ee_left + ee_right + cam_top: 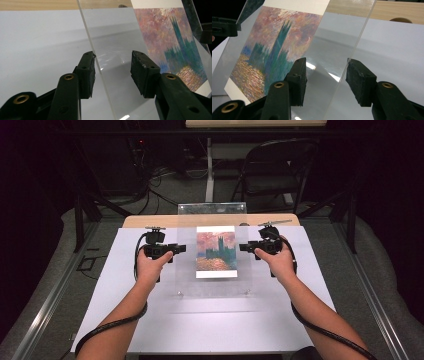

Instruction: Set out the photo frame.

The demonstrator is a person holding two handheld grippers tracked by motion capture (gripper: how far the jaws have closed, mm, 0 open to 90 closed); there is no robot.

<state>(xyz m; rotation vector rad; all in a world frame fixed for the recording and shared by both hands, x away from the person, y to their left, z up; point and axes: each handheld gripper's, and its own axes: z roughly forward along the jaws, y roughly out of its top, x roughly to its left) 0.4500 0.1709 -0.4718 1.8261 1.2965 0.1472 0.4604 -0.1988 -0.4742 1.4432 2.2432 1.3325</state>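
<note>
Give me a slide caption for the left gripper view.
Left gripper straddling the edge of a clear acrylic sheet over a painting print.

My left gripper (177, 248) sits at the left edge of the clear panel (215, 285), my right gripper (246, 247) at its right edge. The picture card (216, 251) lies between them, under the panel, on the table sheet (200, 325). A second panel (212, 208) stands behind, a chair (277, 170) farther back.
</note>
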